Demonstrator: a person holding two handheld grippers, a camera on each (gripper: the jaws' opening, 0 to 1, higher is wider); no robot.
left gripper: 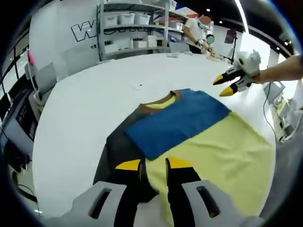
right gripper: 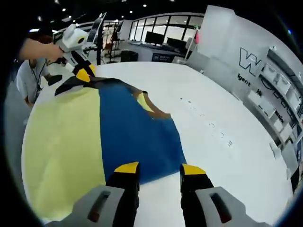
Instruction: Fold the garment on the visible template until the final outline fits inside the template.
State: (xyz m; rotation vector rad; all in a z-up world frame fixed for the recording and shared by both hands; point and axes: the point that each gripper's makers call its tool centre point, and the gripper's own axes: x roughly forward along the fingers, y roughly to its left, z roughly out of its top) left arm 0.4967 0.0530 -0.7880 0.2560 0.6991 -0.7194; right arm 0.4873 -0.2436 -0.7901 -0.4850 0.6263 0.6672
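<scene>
Left gripper view: my left tongs (left gripper: 154, 164) sit low over the near edge of the garment (left gripper: 189, 127), the yellow-tipped jaws parted with dark and yellow cloth showing in the gap between them; I cannot tell whether they pinch it. The garment lies flat on the white surface (left gripper: 94, 99), a blue part folded across a yellow part, with a dark sleeve on the left and a brown collar at the top. My right tongs (left gripper: 226, 85) hang above the surface just beyond the blue fold, jaws parted and holding nothing. In the right gripper view the right tongs (right gripper: 160, 168) hover at the blue hem, released, and the left tongs (right gripper: 84, 74) touch the far dark corner. Shelves (left gripper: 137, 26) stand beyond the surface.
</scene>
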